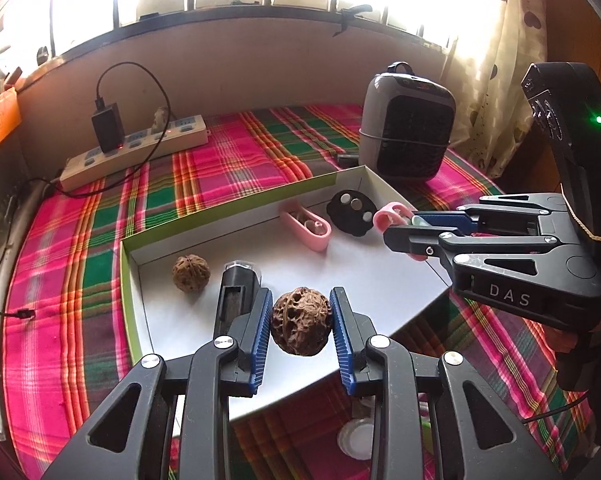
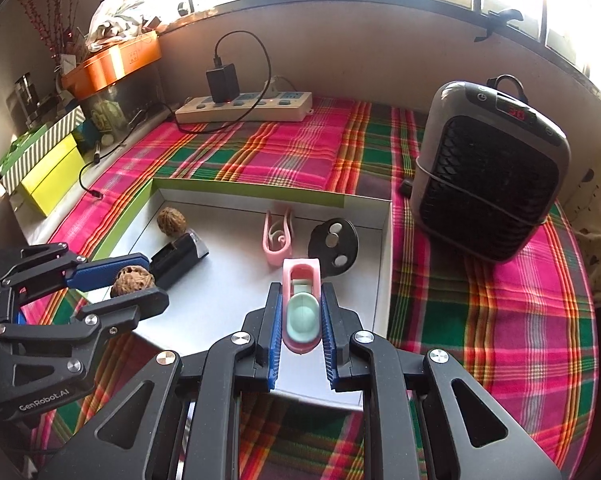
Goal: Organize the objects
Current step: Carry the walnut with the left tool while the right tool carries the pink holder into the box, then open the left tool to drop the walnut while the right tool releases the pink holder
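A walnut (image 1: pixel 301 322) is clamped between the blue pads of the left gripper (image 1: pixel 300 326) and is carried above the near part of the shallow white box (image 1: pixel 236 204), toward six o'clock in the left wrist view. The right gripper (image 2: pixel 300 320) is closed on a pink clip with a mint insert (image 2: pixel 301 312), which is held over the near edge of the same box, at about six o'clock in the right wrist view. Already lying in the box are a second walnut (image 2: pixel 171 221) at about ten o'clock, a black rectangular block (image 2: pixel 179 258) just beside it, another pink clip (image 2: pixel 277 238) near the middle and a black disc with silver studs (image 2: pixel 333 242) at about one o'clock. The step in hand is judged to be the placing of both carried pieces into the box. For the next move, each piece would need to be lowered onto bare floor of the box, the walnut perhaps beside its fellow and the clip beside the other clip, before the jaws are spread; the walnut is round and could roll if it is let go from a height.
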Motion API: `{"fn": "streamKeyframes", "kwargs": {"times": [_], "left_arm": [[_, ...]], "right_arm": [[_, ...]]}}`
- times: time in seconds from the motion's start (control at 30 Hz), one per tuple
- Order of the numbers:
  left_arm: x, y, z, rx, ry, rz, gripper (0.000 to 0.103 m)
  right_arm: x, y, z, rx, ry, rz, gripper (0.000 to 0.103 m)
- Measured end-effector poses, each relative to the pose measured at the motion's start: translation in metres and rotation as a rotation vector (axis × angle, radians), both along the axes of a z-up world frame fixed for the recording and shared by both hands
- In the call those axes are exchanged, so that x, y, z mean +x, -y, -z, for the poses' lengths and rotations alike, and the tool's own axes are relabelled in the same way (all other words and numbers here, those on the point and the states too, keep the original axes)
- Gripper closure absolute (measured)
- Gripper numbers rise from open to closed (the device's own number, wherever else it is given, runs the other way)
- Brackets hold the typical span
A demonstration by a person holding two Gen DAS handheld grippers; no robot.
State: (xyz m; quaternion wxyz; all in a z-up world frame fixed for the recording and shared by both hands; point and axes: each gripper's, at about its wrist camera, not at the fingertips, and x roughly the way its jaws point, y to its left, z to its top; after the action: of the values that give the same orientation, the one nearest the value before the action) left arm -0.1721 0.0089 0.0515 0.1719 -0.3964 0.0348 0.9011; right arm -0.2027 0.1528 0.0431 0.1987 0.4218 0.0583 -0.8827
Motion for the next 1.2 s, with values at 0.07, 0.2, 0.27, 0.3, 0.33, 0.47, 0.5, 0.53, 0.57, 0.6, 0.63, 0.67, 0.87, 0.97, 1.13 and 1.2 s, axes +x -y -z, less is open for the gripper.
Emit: {"fn": "streamKeyframes", "kwargs": {"times": [0.07, 0.2, 0.27, 0.3, 0.33, 0.47, 0.5, 0.53, 0.57, 0.6, 0.63, 0.67, 0.87, 0.97, 1.13, 1.2], "left_arm": [[-0.005, -0.001, 0.003, -0.004, 0.009, 0.001, 0.076], [-0.012, -0.004, 0.008, -0.009, 0.017, 0.006, 0.076], [-0.016, -0.005, 0.011, -0.011, 0.026, 0.006, 0.076], [-0.018, -0.005, 0.012, -0.013, 0.031, 0.005, 0.076], [-0.019, -0.006, 0.014, -0.019, 0.035, 0.002, 0.076], [-0.023, -0.01, 0.016, -0.021, 0.034, 0.009, 0.076], [-0.025, -0.011, 0.017, -0.023, 0.039, 0.011, 0.076], [-0.026, -0.013, 0.018, -0.028, 0.043, 0.011, 0.076], [-0.027, -0.014, 0.02, -0.032, 0.047, 0.011, 0.076], [-0.029, -0.014, 0.021, -0.033, 0.051, 0.011, 0.076], [-0.029, -0.014, 0.023, -0.033, 0.054, 0.012, 0.076], [-0.029, -0.015, 0.024, -0.036, 0.057, 0.015, 0.076], [-0.033, -0.015, 0.03, -0.043, 0.072, 0.01, 0.076], [-0.034, -0.016, 0.03, -0.044, 0.071, 0.011, 0.076], [-0.036, -0.018, 0.034, -0.05, 0.085, 0.008, 0.076], [-0.036, -0.017, 0.033, -0.047, 0.087, 0.008, 0.076]], "right_arm": [[-0.004, 0.0, 0.003, -0.004, 0.01, 0.001, 0.085], [-0.012, 0.002, 0.01, 0.0, 0.033, -0.004, 0.085], [-0.016, 0.003, 0.014, 0.0, 0.04, -0.005, 0.085], [-0.017, 0.003, 0.015, 0.0, 0.042, -0.005, 0.085], [-0.018, 0.003, 0.017, 0.001, 0.043, -0.005, 0.085], [-0.023, 0.005, 0.022, 0.016, 0.05, -0.007, 0.085], [-0.024, 0.005, 0.023, 0.018, 0.053, -0.008, 0.085], [-0.025, 0.006, 0.025, 0.021, 0.055, -0.009, 0.085], [-0.026, 0.007, 0.026, 0.026, 0.057, -0.009, 0.085], [-0.027, 0.007, 0.028, 0.031, 0.06, -0.009, 0.085], [-0.028, 0.007, 0.029, 0.032, 0.064, -0.01, 0.085], [-0.028, 0.007, 0.03, 0.033, 0.067, -0.009, 0.085], [-0.03, 0.007, 0.033, 0.043, 0.063, -0.006, 0.085], [-0.031, 0.009, 0.034, 0.053, 0.06, -0.007, 0.085], [-0.03, 0.012, 0.036, 0.07, 0.051, -0.01, 0.085], [-0.03, 0.013, 0.037, 0.074, 0.047, -0.01, 0.085]]}}
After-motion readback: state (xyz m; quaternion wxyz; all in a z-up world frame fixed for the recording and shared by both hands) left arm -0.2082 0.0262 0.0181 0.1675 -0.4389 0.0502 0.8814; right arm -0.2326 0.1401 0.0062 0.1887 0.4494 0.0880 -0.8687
